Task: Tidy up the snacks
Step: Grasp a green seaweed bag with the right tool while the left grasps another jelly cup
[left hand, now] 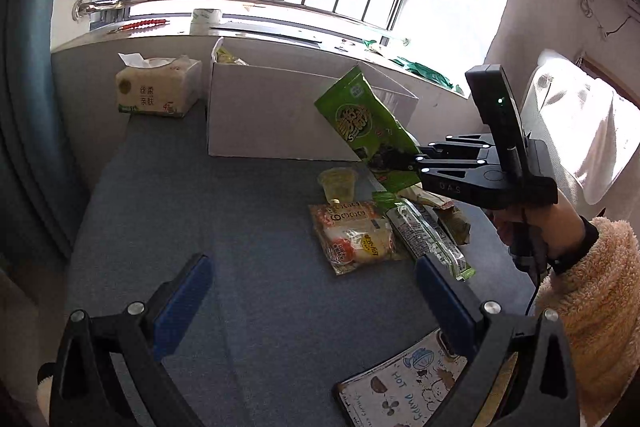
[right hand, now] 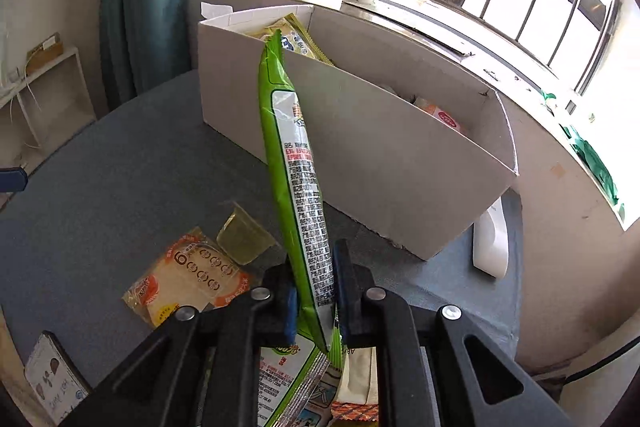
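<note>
My right gripper is shut on a long green snack packet and holds it raised in front of the white cardboard box; the left wrist view shows that gripper and the packet too. The box holds several snacks. My left gripper is open and empty above the blue-grey table. On the table lie an orange bread packet, a jelly cup and a clear green-ended packet.
A tissue pack stands left of the box. A small card with drawings lies near my left gripper. A white device lies right of the box. The window sill and bars run behind.
</note>
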The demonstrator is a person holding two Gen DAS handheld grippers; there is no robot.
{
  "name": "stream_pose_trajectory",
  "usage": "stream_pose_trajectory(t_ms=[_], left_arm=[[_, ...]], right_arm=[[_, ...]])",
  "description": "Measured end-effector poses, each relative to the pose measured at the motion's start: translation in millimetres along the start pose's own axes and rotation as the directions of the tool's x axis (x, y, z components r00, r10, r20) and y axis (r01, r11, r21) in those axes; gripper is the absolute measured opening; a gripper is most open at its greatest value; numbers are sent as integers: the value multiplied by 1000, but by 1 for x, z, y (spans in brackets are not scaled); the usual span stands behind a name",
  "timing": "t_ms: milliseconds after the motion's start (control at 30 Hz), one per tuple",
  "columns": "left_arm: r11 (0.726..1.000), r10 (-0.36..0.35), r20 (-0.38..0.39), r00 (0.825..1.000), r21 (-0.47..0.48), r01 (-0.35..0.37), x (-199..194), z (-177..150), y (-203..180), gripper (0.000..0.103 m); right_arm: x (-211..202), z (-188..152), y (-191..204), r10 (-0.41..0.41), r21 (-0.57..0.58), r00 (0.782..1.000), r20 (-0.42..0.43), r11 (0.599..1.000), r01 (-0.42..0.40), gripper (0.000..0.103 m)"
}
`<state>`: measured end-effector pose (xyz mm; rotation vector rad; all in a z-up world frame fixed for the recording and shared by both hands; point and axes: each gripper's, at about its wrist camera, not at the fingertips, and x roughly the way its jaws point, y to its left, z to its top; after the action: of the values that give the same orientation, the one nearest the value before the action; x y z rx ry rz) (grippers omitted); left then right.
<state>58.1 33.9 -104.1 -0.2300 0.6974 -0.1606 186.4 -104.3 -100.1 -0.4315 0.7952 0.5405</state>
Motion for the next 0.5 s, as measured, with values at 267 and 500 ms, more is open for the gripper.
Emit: stream_pose_trajectory(t_ms=[267,500], left_arm=[[998,-16,-32,999,53,18,38,30,-26,103],[987,41,-107,993,160,-24,117,67,-61,103]], right_arm=[[-71,-21,-38,69,300,969,238,944,-141,13],[-121,-53,-39,23,384,943,331,910,-157,13]])
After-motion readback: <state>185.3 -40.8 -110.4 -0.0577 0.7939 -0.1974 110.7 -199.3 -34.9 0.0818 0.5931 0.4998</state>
